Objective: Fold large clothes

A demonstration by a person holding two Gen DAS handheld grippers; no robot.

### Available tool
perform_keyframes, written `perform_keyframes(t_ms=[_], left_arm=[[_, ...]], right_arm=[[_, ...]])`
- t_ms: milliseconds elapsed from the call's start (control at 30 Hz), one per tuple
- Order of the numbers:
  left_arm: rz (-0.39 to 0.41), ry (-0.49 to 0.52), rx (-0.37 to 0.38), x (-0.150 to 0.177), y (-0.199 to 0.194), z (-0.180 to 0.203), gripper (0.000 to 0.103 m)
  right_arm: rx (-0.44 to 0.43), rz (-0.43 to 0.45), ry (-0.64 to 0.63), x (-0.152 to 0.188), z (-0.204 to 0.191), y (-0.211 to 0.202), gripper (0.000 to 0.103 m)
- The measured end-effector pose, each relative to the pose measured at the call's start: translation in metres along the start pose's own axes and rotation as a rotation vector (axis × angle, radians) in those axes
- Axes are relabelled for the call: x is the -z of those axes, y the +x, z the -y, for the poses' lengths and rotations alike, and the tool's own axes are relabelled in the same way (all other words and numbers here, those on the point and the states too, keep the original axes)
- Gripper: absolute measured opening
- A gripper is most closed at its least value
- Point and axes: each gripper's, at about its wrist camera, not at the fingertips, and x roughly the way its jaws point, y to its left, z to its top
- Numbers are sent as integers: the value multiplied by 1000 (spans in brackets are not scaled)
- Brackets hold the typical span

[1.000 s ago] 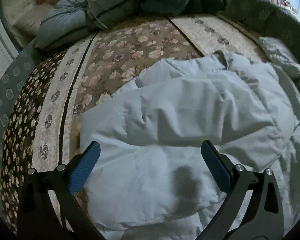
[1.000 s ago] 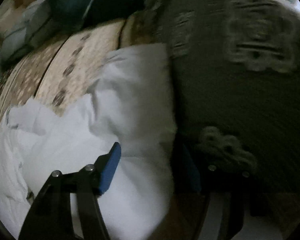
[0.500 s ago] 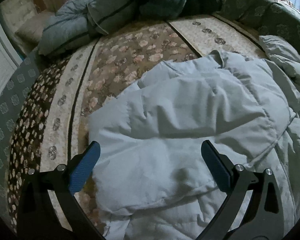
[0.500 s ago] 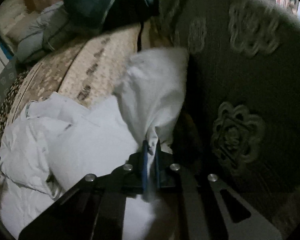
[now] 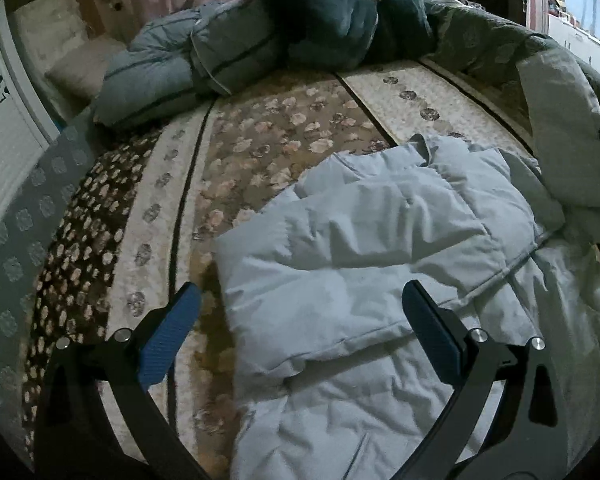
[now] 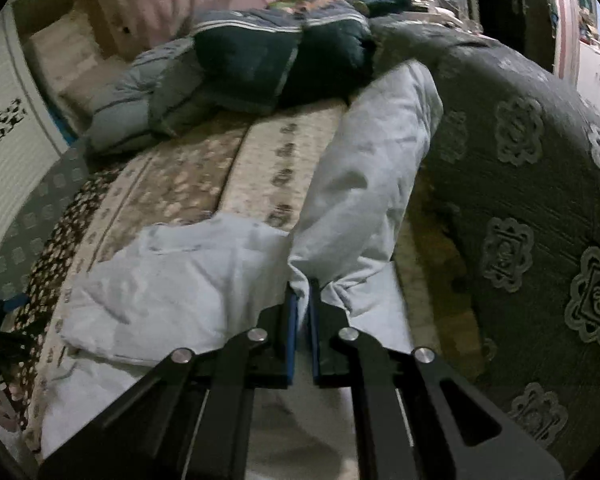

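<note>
Right wrist view: my right gripper (image 6: 303, 294) has its blue pads pressed together on a fold of the pale padded jacket (image 6: 188, 280). The pinched part is a sleeve (image 6: 364, 184) that rises from the pads up and away toward the far edge of the bed, lifted off the floral bedspread (image 6: 204, 168). It runs just beside the dark patterned blanket (image 6: 520, 208) along the bed's right edge. The jacket body lies to the left of the pads, bunched on the bedspread.

Left wrist view: my left gripper (image 5: 300, 332) is spread wide, pads (image 5: 168, 340) apart, holding nothing. It hangs over the jacket (image 5: 380, 248), which lies on the right half of the bed with one sleeve folded across its body. Bare bedspread (image 5: 260, 148) shows to the left of the jacket. A heap of blue-grey quilted bedding (image 5: 228, 56) sits at the far edge. The lifted sleeve (image 5: 564, 128) shows at the right edge of the bed.
</note>
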Motion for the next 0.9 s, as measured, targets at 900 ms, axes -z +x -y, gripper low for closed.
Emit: perform_keyframes(t_ms=[900], left_arm=[[-125, -101, -9, 47, 5, -64, 100]], right_arm=[[-11, -286, -301, 68, -128, 68, 11]])
